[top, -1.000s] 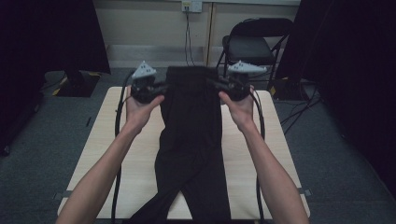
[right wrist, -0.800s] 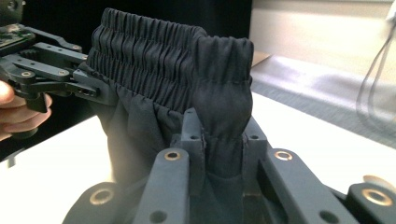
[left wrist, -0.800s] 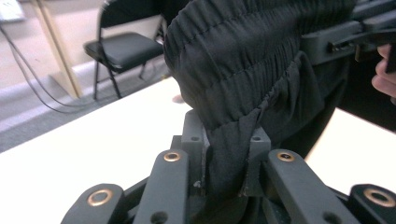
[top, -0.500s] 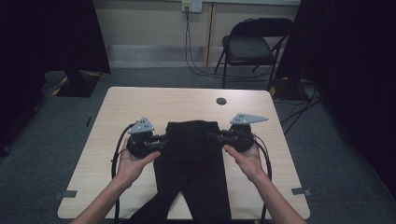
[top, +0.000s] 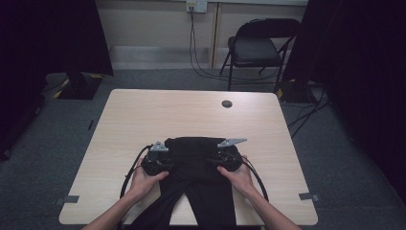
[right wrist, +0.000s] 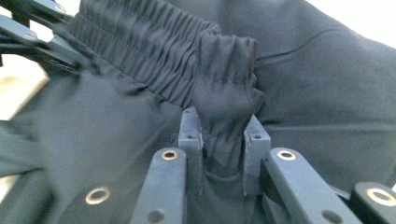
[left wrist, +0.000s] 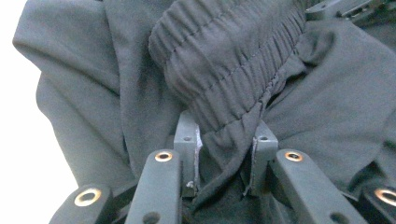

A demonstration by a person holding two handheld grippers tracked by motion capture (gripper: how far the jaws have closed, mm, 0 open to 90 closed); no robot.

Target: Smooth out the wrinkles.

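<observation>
Black trousers [top: 201, 165] lie on the near half of the table, their legs running off the front edge. The top part is folded back toward the person. My left gripper [top: 172, 164] holds the left end of the gathered waistband [left wrist: 224, 60]. Its jaws have just been opening a little, and the cloth still fills the gap between the pads [left wrist: 224, 154]. My right gripper [top: 211, 161] is shut on a bunched fold of the waistband [right wrist: 225, 93], which stands up between its pads [right wrist: 224, 140]. Both grippers are low over the cloth and point inward at each other.
The light wooden table [top: 158, 115] has a round cable hole [top: 227, 104] near its far edge. A black folding chair [top: 258, 48] stands behind the table, with cables on the floor beside it. Dark curtains hang on both sides.
Both hands have come down from the far edge toward the near side. They carried the waistband along and folded the trousers' top back over the legs.
</observation>
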